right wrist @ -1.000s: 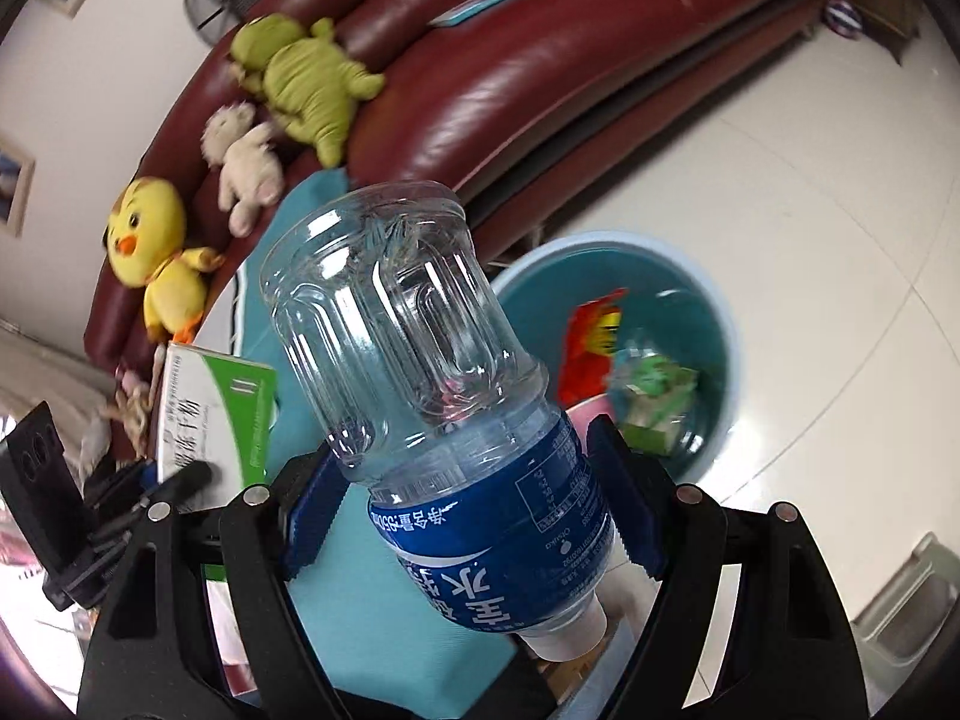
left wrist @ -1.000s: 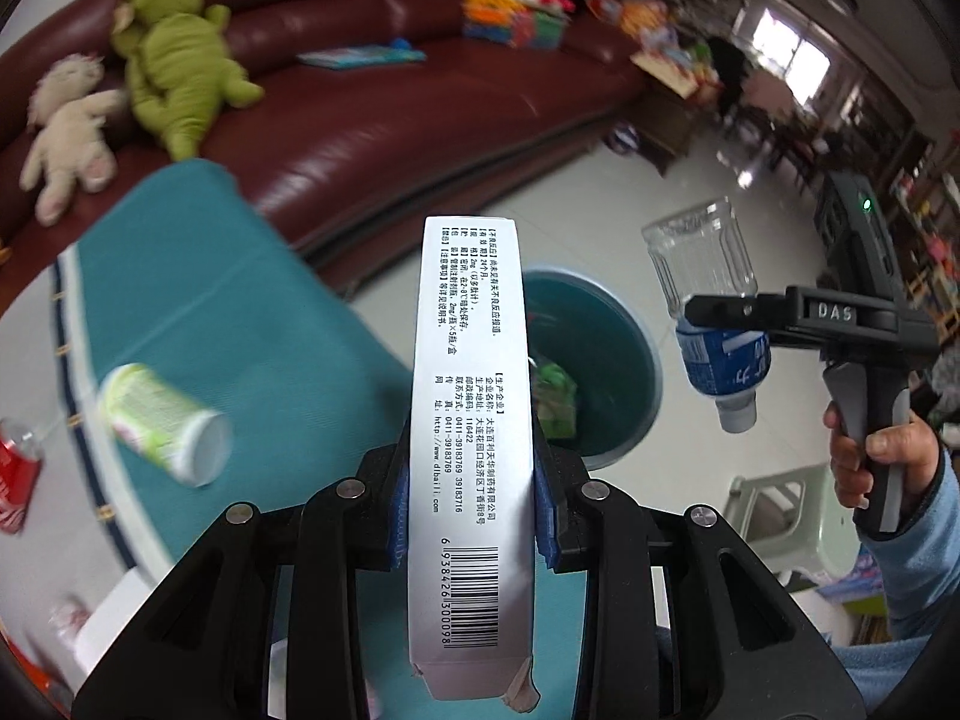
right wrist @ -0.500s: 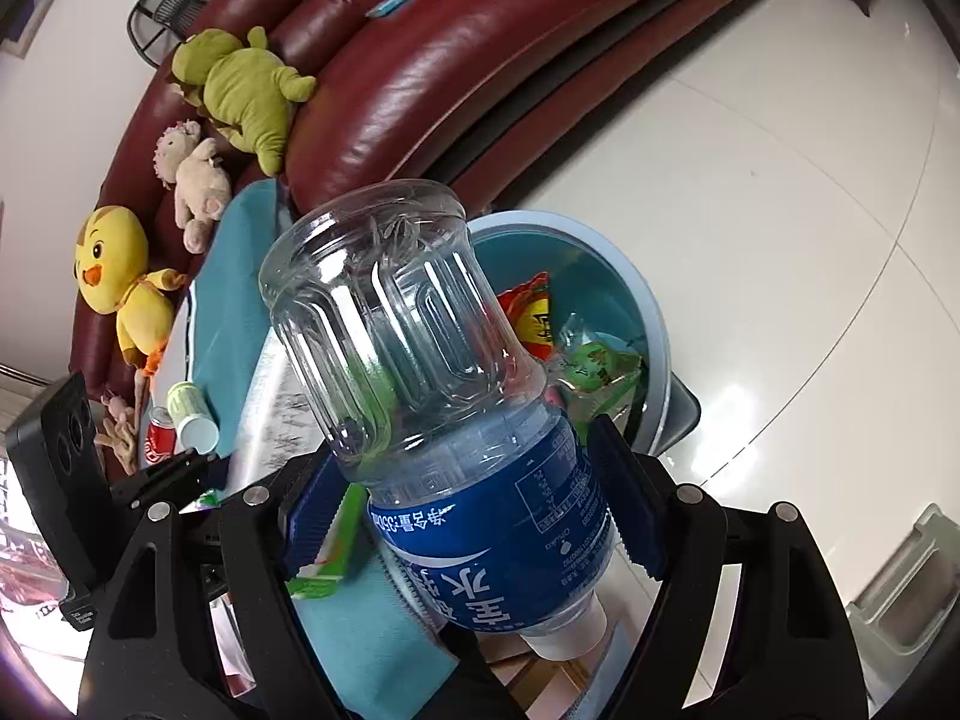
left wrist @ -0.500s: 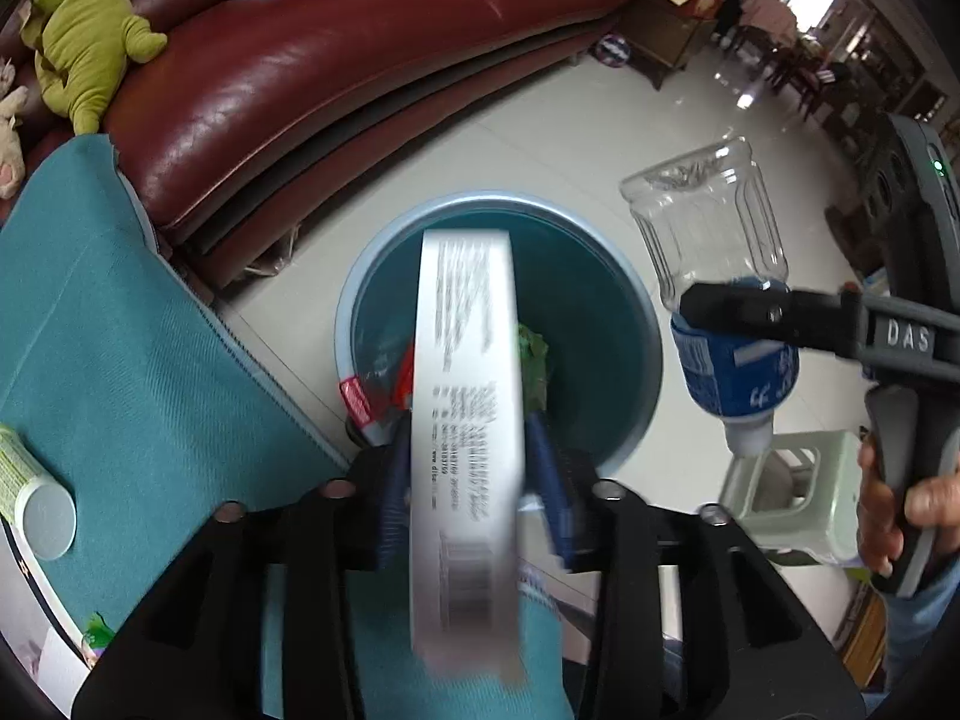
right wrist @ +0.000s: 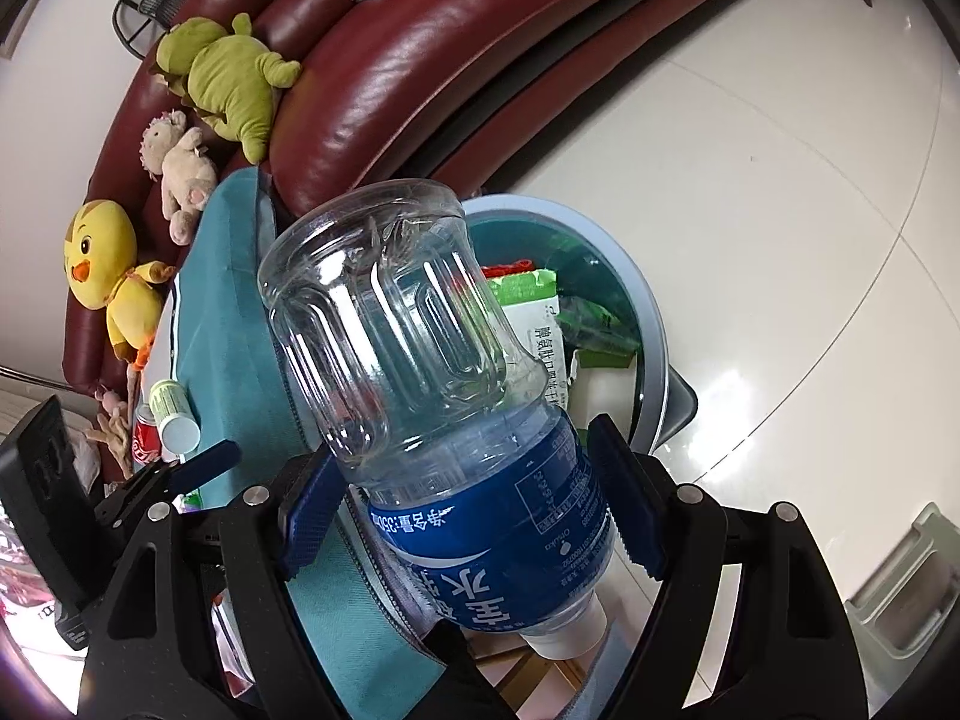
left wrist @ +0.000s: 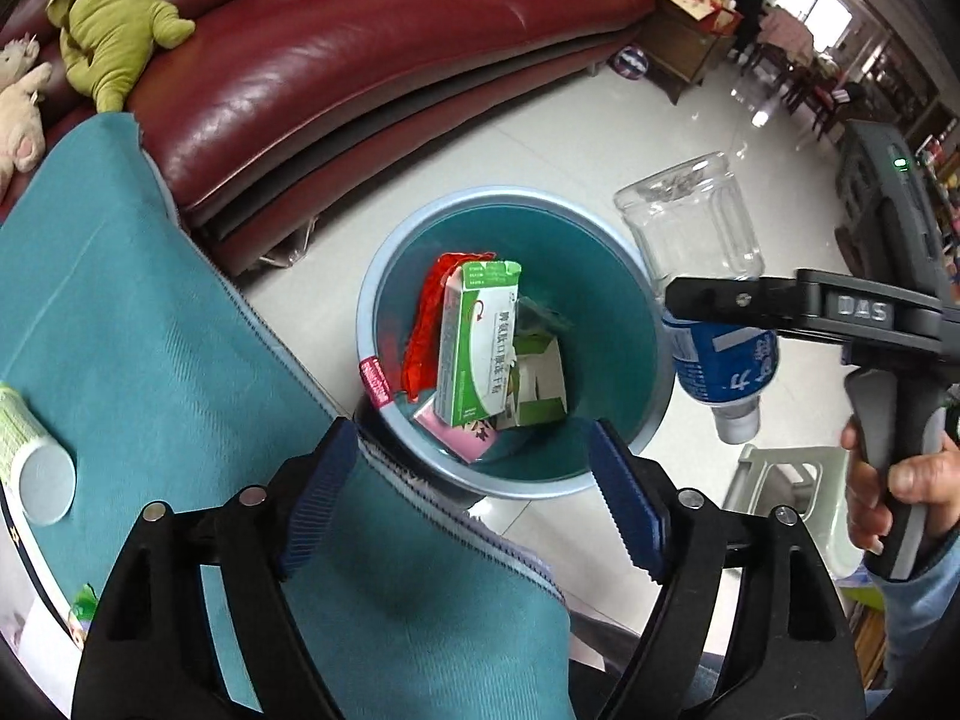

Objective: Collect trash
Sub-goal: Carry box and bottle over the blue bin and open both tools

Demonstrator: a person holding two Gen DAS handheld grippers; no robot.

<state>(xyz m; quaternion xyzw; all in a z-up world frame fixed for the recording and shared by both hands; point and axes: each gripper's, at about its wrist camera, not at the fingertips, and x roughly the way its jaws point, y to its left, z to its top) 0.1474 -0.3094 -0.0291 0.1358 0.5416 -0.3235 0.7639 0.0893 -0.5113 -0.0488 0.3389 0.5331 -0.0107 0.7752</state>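
My left gripper (left wrist: 474, 456) hangs over the blue waste bin (left wrist: 510, 195), its jaws opening with nothing between them. A green and white carton (left wrist: 480, 348) lies in the bin on top of red and pink wrappers. To the right of the bin, my right gripper (left wrist: 780, 300) is shut on a clear water bottle (left wrist: 696, 240) with a blue label, held cap down. In the right wrist view the bottle (right wrist: 396, 324) fills the middle between the pads of the gripper (right wrist: 468, 456), and the bin (right wrist: 654, 324) and carton (right wrist: 534, 312) show behind it.
The bin stands on white floor tiles against a table with a teal cloth (left wrist: 150, 330). A green and white cup (left wrist: 24, 450) and a red can (right wrist: 144, 444) lie on the table. A red sofa (left wrist: 360, 60) with plush toys curves behind. A pale stool (left wrist: 780, 480) stands at right.
The left gripper swung over the bin and opened, and the carton it held dropped into the bin. The right gripper sank a little with the bottle still in it.
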